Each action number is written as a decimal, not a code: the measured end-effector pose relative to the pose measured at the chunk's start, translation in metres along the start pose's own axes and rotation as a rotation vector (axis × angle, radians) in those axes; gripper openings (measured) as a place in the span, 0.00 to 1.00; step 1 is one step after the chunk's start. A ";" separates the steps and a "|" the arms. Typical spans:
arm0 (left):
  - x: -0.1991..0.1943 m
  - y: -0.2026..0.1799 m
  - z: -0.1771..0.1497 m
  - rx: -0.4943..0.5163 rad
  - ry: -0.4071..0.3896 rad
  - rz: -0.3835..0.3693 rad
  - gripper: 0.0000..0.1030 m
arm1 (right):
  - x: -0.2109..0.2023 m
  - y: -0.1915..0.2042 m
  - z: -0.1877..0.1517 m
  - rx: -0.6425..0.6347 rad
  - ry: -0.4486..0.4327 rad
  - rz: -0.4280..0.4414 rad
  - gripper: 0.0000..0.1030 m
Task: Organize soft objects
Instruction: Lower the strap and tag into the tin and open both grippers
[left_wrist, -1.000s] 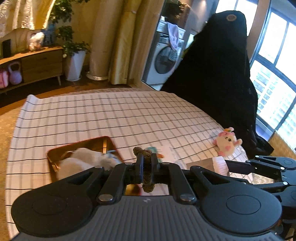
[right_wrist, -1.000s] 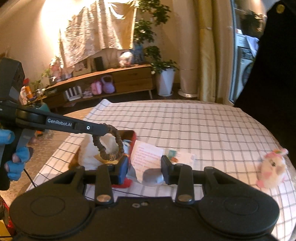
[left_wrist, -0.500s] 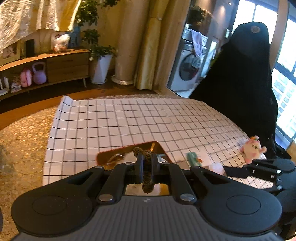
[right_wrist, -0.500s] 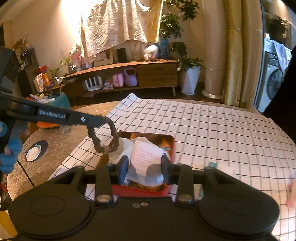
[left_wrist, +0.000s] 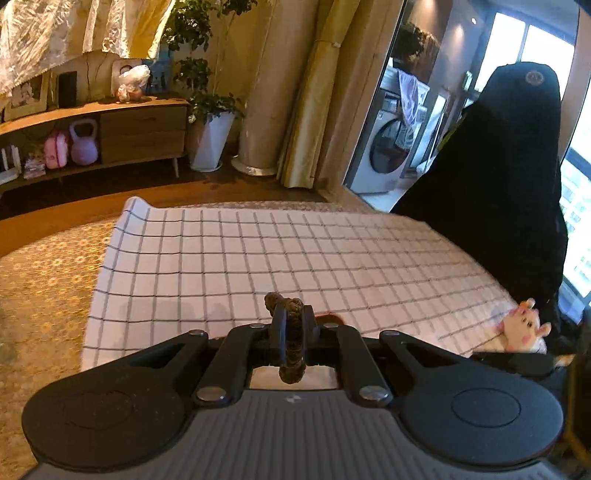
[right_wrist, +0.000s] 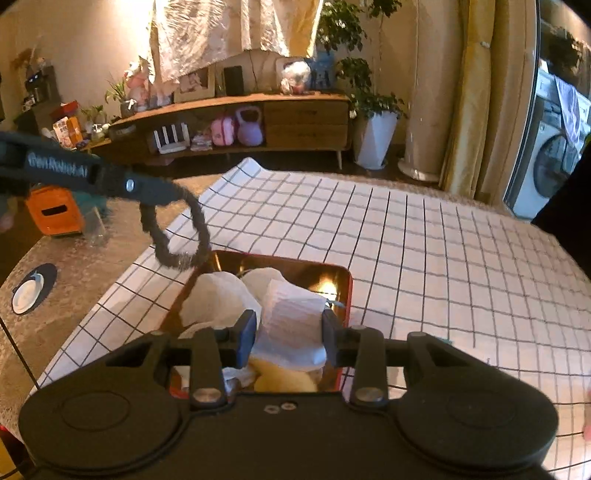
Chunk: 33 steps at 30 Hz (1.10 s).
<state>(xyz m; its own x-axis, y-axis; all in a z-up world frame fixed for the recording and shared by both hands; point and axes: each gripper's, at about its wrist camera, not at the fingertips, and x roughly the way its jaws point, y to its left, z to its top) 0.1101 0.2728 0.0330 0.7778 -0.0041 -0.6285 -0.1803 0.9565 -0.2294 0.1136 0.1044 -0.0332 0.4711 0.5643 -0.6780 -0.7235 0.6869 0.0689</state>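
Cloth (right_wrist: 406, 236): spread on the table (right_wrist: 55, 325), leaving the table's left part bare.
Tray (right_wrist: 343, 291): on the cloth at its left edge, toward the near side.
In the tray: a paper sheet (right_wrist: 291, 325) on crumpled soft things.
Plush toy (left_wrist: 521, 326): on the cloth near its right edge.
Coaster (right_wrist: 27, 290): on the bare table, left of the tray.

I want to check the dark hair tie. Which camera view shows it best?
The right wrist view: the hair tie hangs there as a whole loop from the left gripper. The left wrist view shows it only edge-on between the shut fingers.
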 end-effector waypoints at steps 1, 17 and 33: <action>0.004 0.000 0.000 -0.004 0.000 -0.006 0.07 | 0.003 -0.001 -0.001 0.001 0.006 0.000 0.36; 0.077 0.021 -0.044 -0.020 0.132 0.051 0.07 | 0.046 0.000 -0.009 -0.033 0.095 -0.010 0.36; 0.098 0.019 -0.069 0.077 0.191 0.141 0.07 | 0.059 0.009 -0.017 -0.081 0.120 -0.031 0.38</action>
<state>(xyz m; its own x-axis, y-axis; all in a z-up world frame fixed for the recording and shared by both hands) 0.1416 0.2705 -0.0842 0.6187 0.0829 -0.7813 -0.2270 0.9709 -0.0767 0.1261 0.1361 -0.0845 0.4340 0.4810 -0.7618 -0.7501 0.6613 -0.0098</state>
